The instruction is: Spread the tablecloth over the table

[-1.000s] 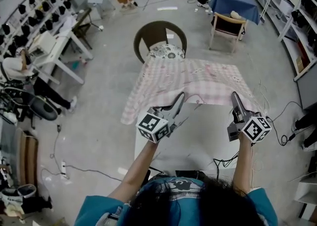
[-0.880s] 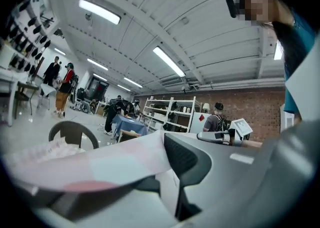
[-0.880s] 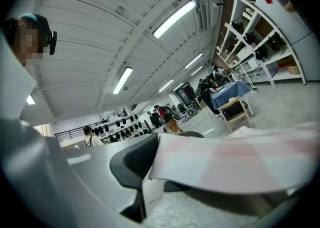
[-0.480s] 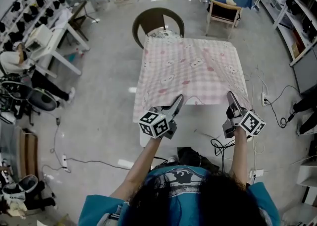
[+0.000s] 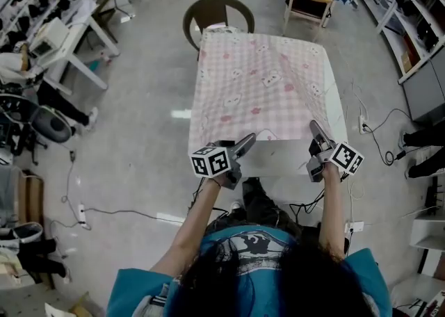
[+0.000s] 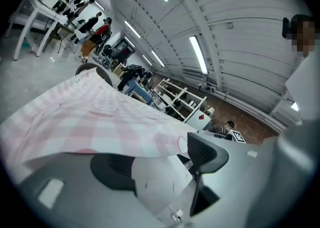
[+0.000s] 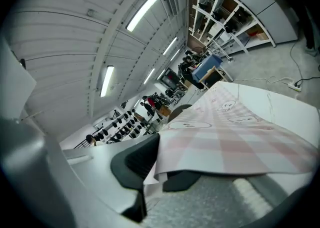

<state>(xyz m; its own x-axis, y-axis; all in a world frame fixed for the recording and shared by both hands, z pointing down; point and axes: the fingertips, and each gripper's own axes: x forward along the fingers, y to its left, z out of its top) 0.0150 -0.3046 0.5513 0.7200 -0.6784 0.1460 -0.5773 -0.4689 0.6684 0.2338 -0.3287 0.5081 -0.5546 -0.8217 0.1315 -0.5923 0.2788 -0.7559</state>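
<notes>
Floor (image 5: 139, 121), chair (image 5: 197, 13) beyond table (image 5: 292, 158) under tablecloth (image 5: 261, 79)

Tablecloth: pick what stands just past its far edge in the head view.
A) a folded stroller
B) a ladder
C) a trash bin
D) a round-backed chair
D: a dark round-backed chair stands right behind the far edge of the pink checked tablecloth.
</notes>
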